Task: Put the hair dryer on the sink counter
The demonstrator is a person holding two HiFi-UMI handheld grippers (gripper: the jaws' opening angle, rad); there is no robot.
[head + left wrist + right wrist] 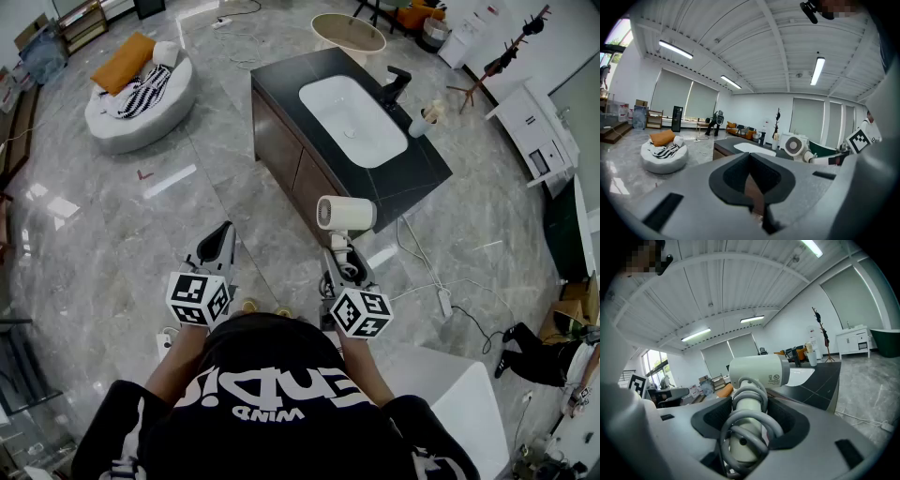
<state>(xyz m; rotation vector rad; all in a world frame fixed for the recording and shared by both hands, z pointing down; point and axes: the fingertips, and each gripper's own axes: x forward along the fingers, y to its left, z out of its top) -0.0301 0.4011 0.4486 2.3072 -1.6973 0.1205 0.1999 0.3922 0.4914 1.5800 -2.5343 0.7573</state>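
Hair dryer (pixel 345 214) (pixel 757 373) is white and stands upright in the right gripper (pixel 343 265) (pixel 750 420); the jaws stand wide and press on its handle, which has grey cord (pixel 749 427) coiled round it; the barrel lies level above the jaws; it hangs over the floor (pixel 234 169) near the closest corner of the dark sink counter (pixel 417 173), not touching it; a white basin (pixel 352 120) is set in that counter; the left gripper (pixel 221 246) (pixel 752 176) carries nothing, its jaws drawn together at the tips.
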